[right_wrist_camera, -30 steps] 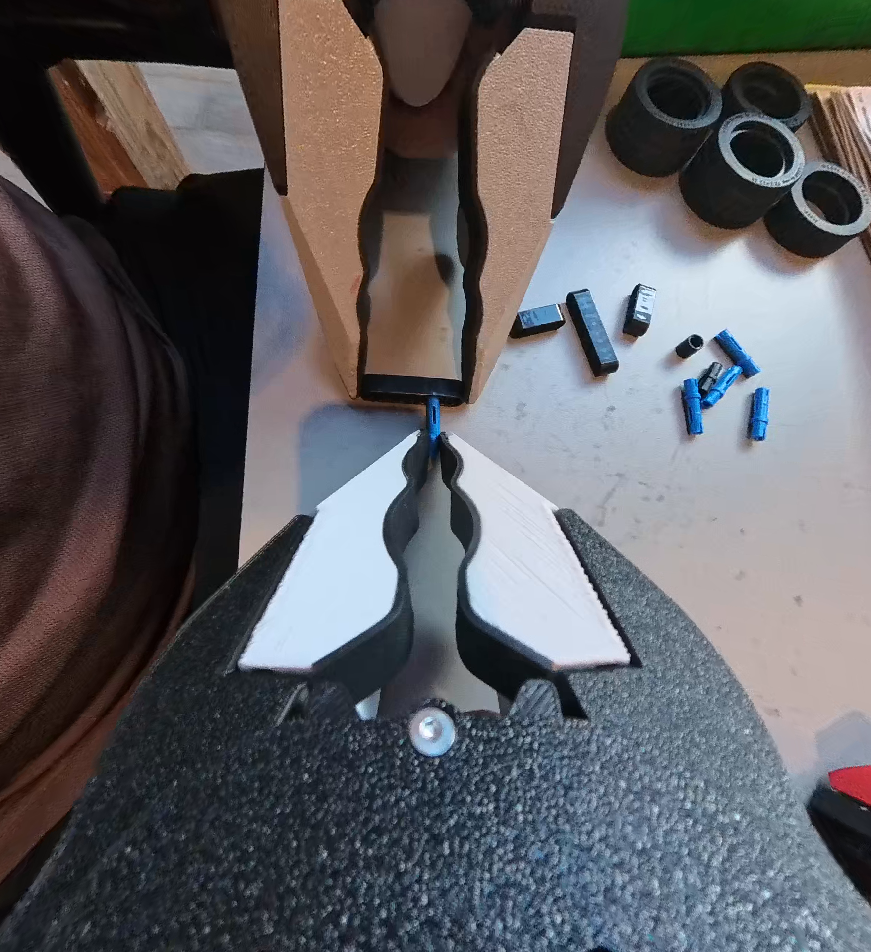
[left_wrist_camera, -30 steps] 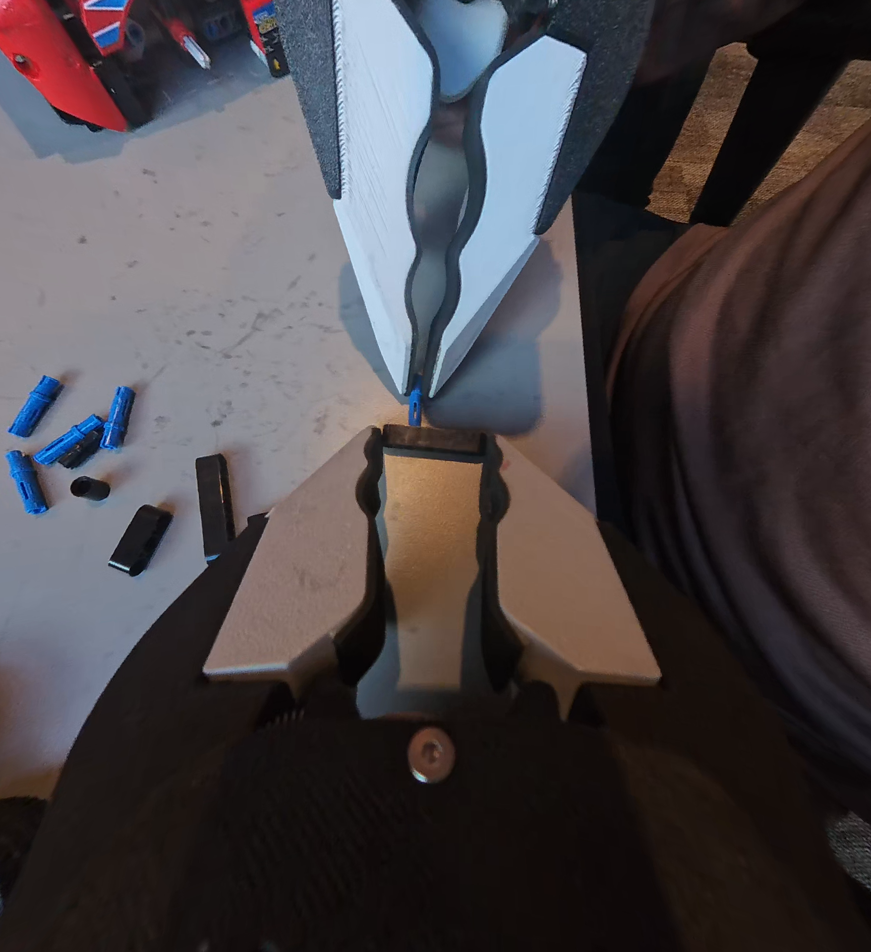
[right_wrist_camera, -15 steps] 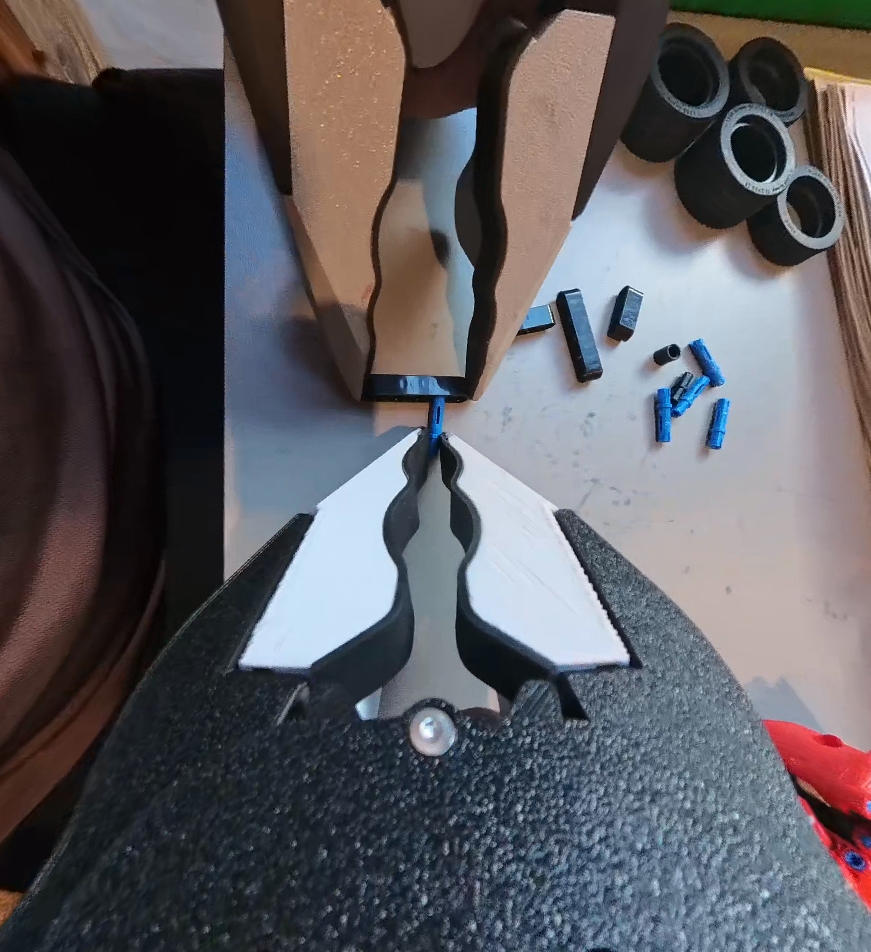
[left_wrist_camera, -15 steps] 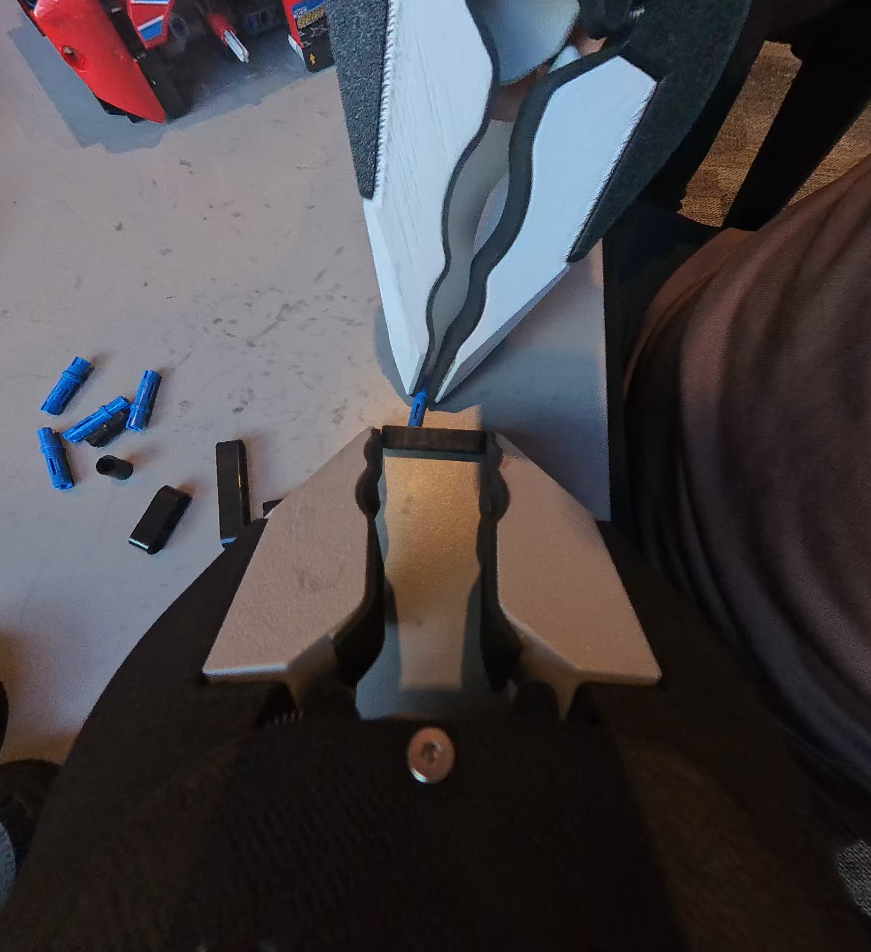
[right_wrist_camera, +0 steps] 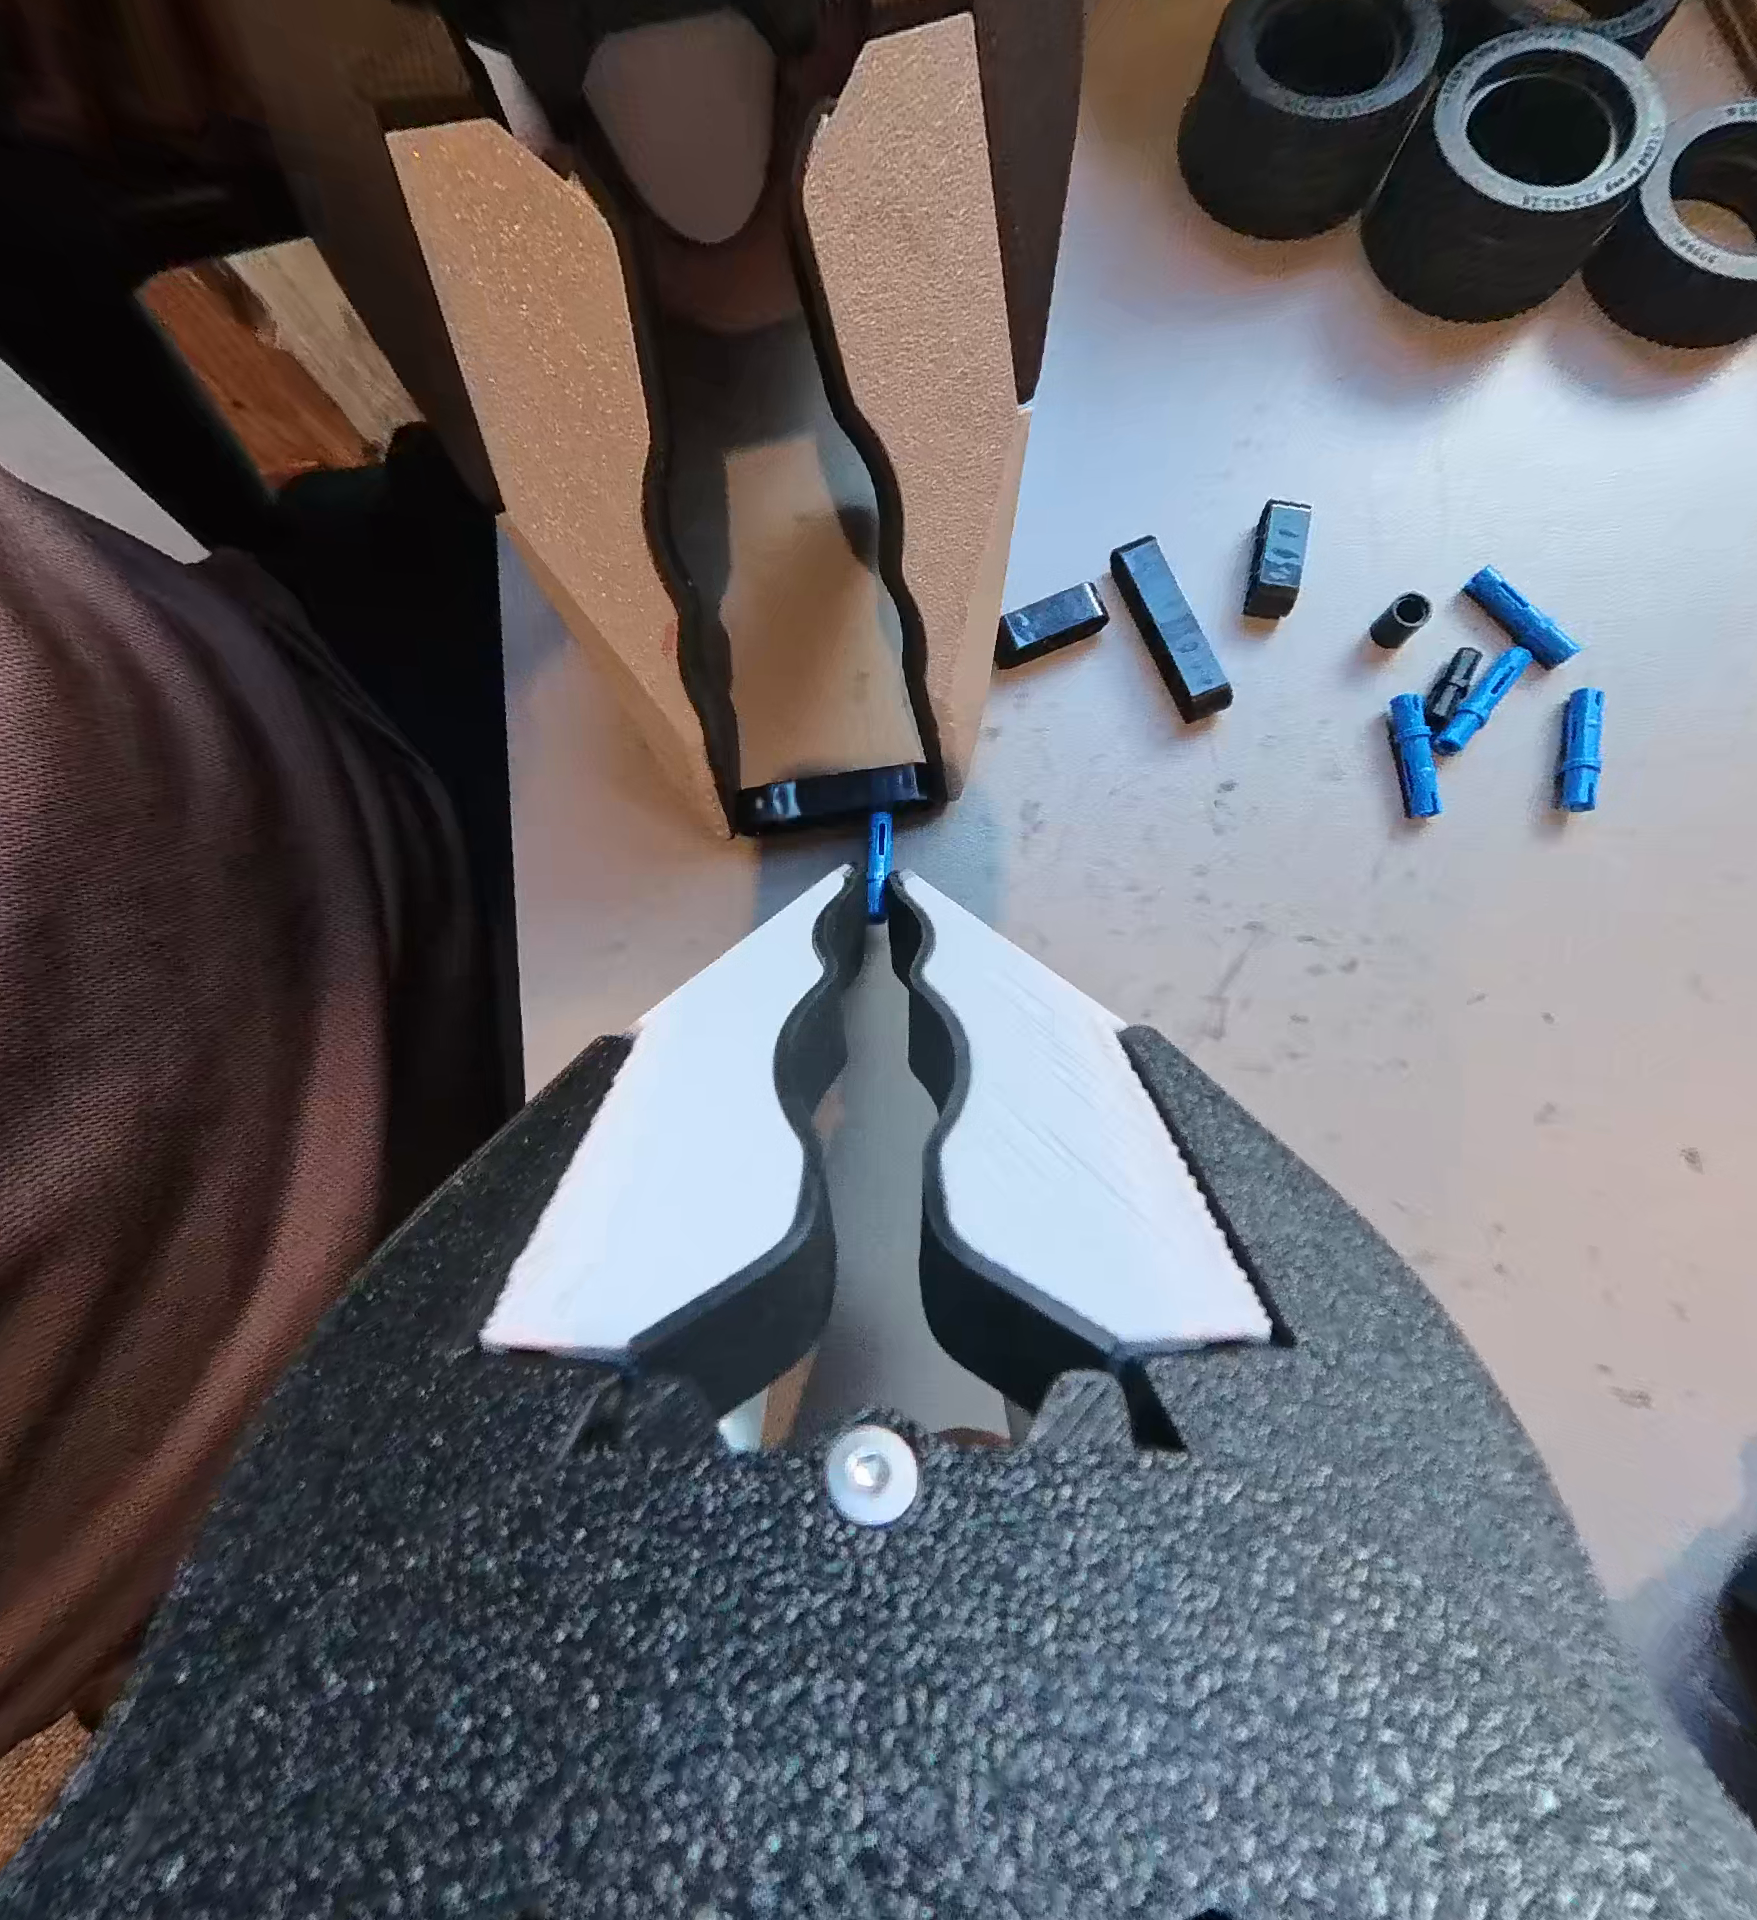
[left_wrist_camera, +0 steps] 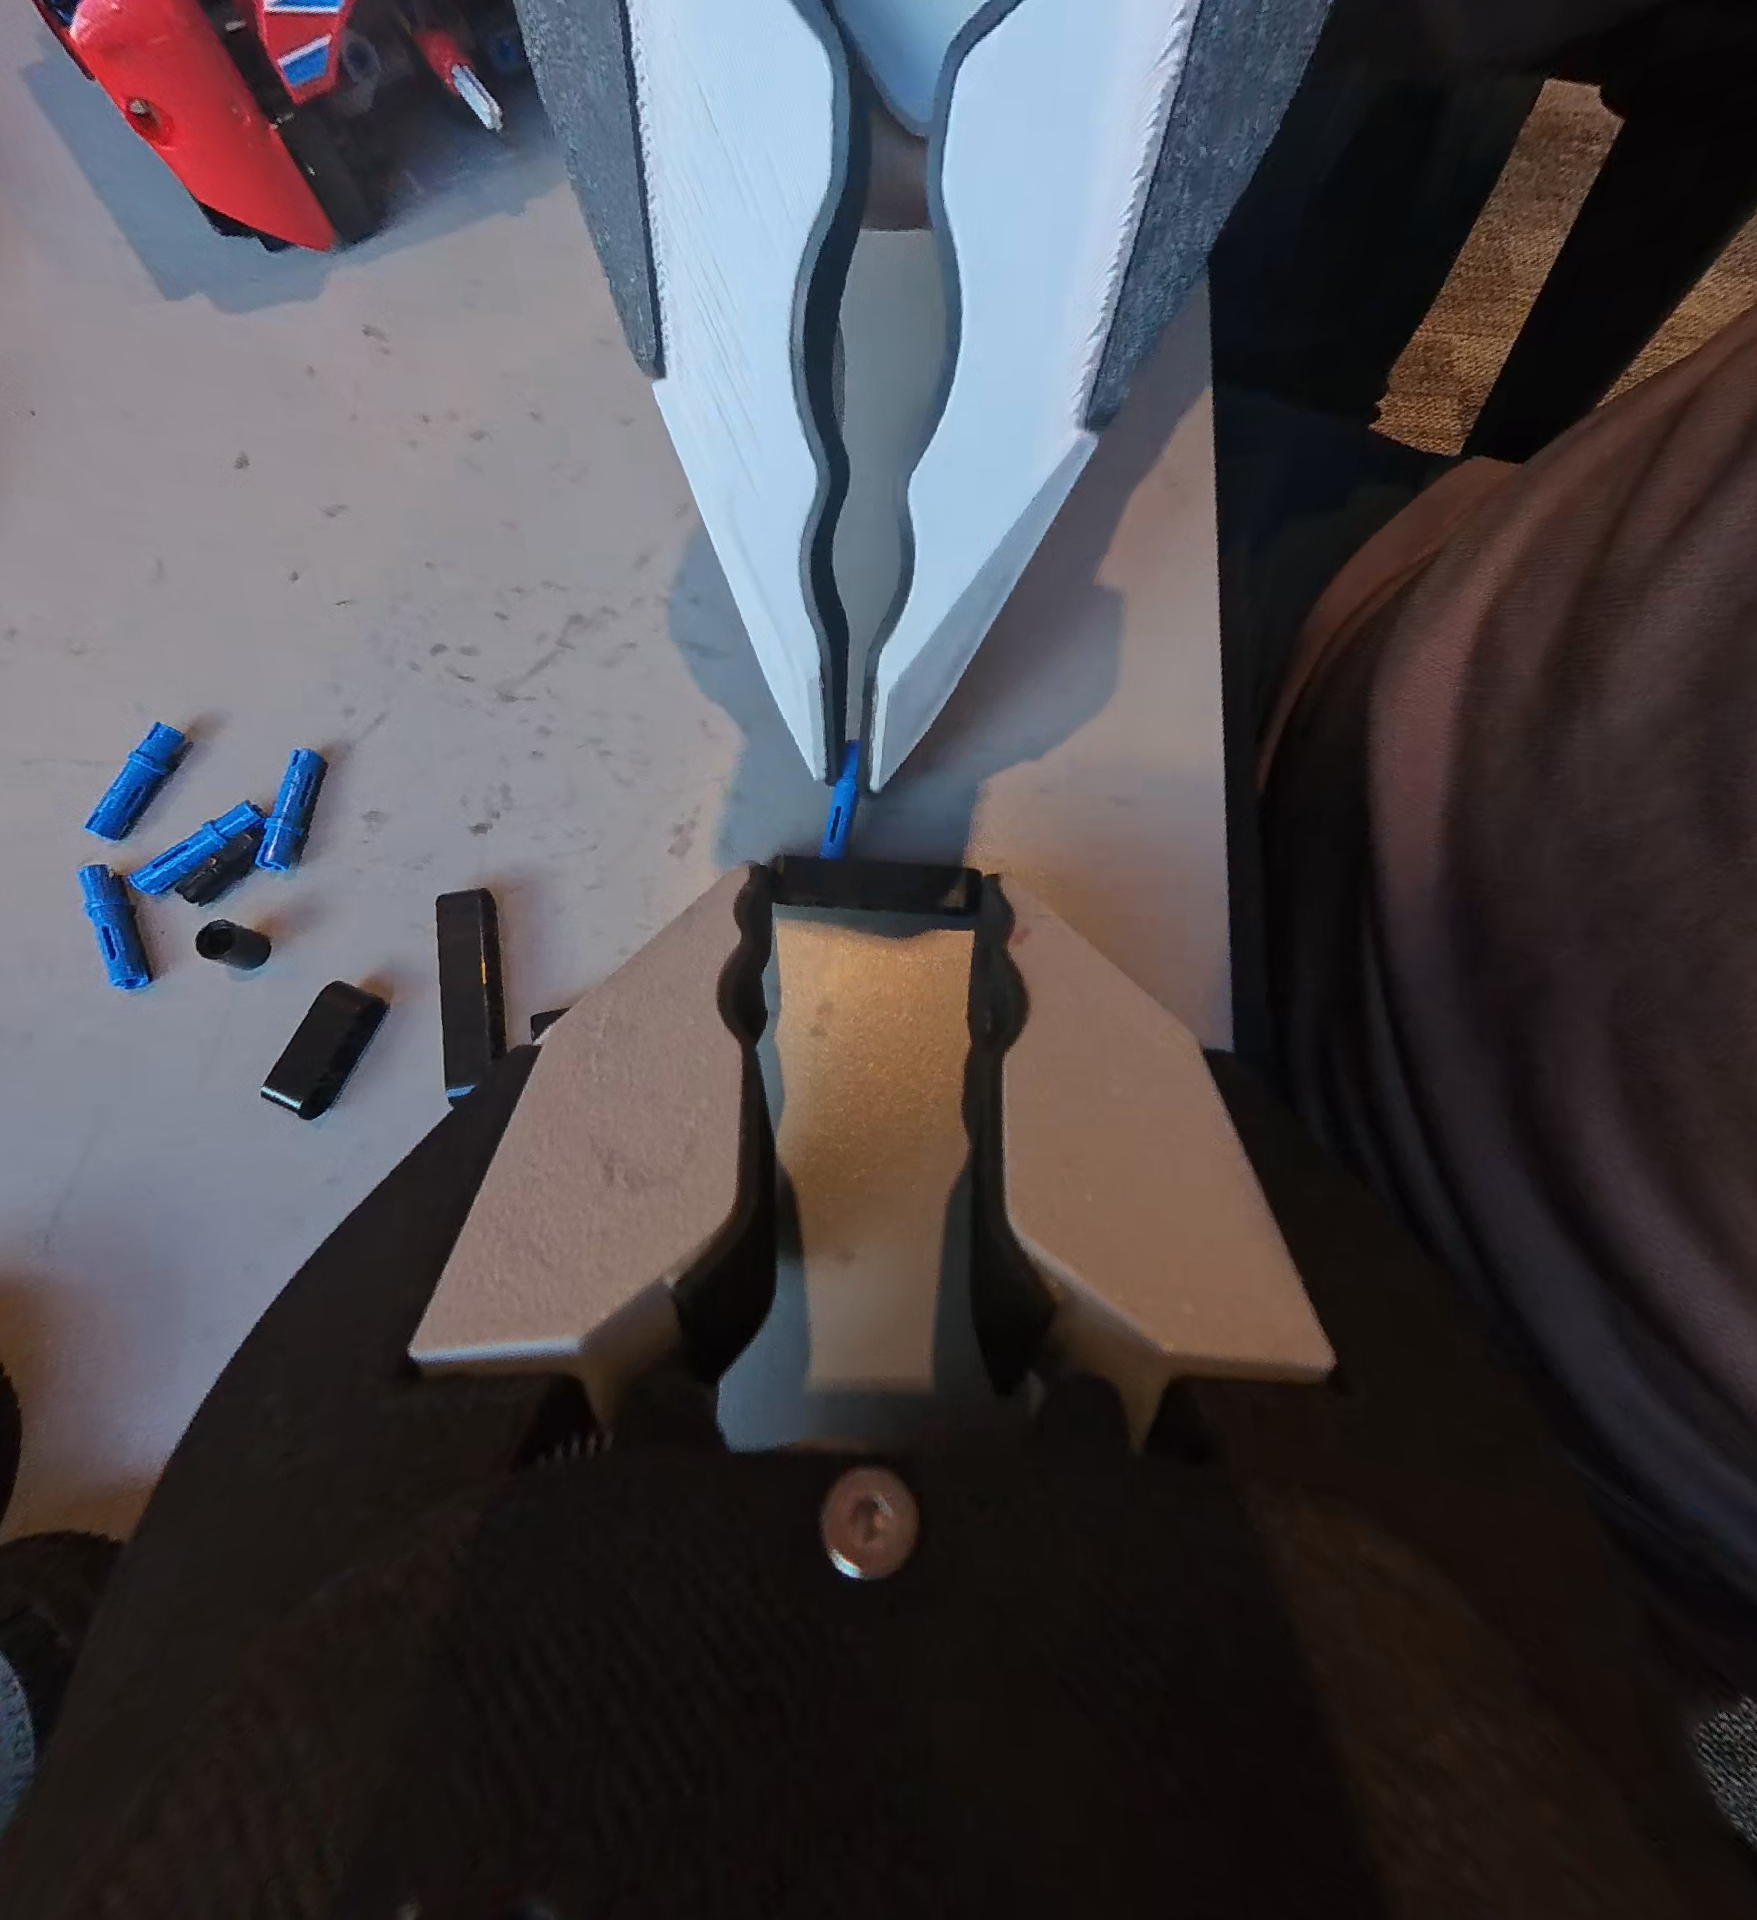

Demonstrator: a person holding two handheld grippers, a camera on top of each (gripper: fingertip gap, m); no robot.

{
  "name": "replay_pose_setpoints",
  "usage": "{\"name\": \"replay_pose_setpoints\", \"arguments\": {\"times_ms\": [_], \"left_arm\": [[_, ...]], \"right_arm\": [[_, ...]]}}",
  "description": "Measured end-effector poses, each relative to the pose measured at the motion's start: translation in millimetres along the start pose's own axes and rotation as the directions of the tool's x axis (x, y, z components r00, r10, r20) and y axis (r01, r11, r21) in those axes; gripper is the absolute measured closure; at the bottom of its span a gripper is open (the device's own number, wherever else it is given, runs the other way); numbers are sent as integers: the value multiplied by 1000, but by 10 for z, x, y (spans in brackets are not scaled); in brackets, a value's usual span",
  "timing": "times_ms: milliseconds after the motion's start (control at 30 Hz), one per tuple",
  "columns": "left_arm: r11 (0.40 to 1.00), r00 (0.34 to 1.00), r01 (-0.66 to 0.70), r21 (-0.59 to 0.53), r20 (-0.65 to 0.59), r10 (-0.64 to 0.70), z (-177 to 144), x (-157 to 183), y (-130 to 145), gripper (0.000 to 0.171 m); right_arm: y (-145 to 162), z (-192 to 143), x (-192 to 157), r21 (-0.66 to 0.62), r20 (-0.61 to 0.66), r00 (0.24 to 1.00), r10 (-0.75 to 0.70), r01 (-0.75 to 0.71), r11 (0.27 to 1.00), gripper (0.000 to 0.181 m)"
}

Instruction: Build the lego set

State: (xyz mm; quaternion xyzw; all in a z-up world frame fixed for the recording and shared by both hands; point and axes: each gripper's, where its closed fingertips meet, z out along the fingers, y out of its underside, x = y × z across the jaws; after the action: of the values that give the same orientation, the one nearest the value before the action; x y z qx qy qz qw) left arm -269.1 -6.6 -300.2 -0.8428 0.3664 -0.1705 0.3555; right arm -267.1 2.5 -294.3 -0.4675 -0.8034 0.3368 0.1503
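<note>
Near the bench [left_wrist_camera: 334, 520] edge, my left hand-held gripper [left_wrist_camera: 874, 885] clamps a black beam [left_wrist_camera: 869, 883]; right hand-held gripper [right_wrist_camera: 876, 883] pinches a blue pin [right_wrist_camera: 878, 844] at its hole, not seated. Loose pins [right_wrist_camera: 1476, 696], beams [right_wrist_camera: 1170, 629], tyres [right_wrist_camera: 1508, 156] unused: I judge the build early

Can't tell if the blue pin [right_wrist_camera: 879, 869] actually sits in a hole of the black beam [right_wrist_camera: 832, 803], too small. Its back end is buried between the right gripper [right_wrist_camera: 876, 883] tips. Red model [left_wrist_camera: 219, 125] beyond the left gripper [left_wrist_camera: 874, 888] is cropped by the frame.
</note>
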Motion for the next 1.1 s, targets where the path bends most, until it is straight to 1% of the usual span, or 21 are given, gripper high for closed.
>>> {"name": "replay_pose_setpoints", "arguments": {"times_ms": [100,233,300,400,600,700,833,967,1100], "left_arm": [[1000,1000,2,0,-1,-2,0,0,0,133],[1000,1000,1,-1,-2,-1,-2,1,2,133],[1000,1000,2,0,-5,-2,-2,1,2,133],[1000,1000,6,1,-11,-6,-4,1,4,133],[1000,1000,9,2,-19,-9,-6,7,4,133],[1000,1000,1,1,-12,-1,-7,8,5,133],[1000,1000,-6,0,-15,6,-14,12,14,133],[1000,999,-10,0,-31,10,-28,16,26,133],[1000,999,-18,0,-43,18,-42,29,39,133]], "right_arm": [[-8,-1,-2,11,10,1000,15,-15,1000,178],[-50,-12,1,70,70,993,94,-99,993,178],[-37,-8,4,75,86,991,99,-106,992,178],[24,30,-6,57,66,997,47,-51,997,178],[18,23,-14,72,51,998,22,-26,997,177],[30,46,-12,60,1,1000,-25,25,998,176],[15,56,6,58,-38,998,-42,45,997,177],[3,65,14,56,-50,993,-103,106,993,178],[-12,70,-17,68,-39,991,-128,130,989,178]]}}
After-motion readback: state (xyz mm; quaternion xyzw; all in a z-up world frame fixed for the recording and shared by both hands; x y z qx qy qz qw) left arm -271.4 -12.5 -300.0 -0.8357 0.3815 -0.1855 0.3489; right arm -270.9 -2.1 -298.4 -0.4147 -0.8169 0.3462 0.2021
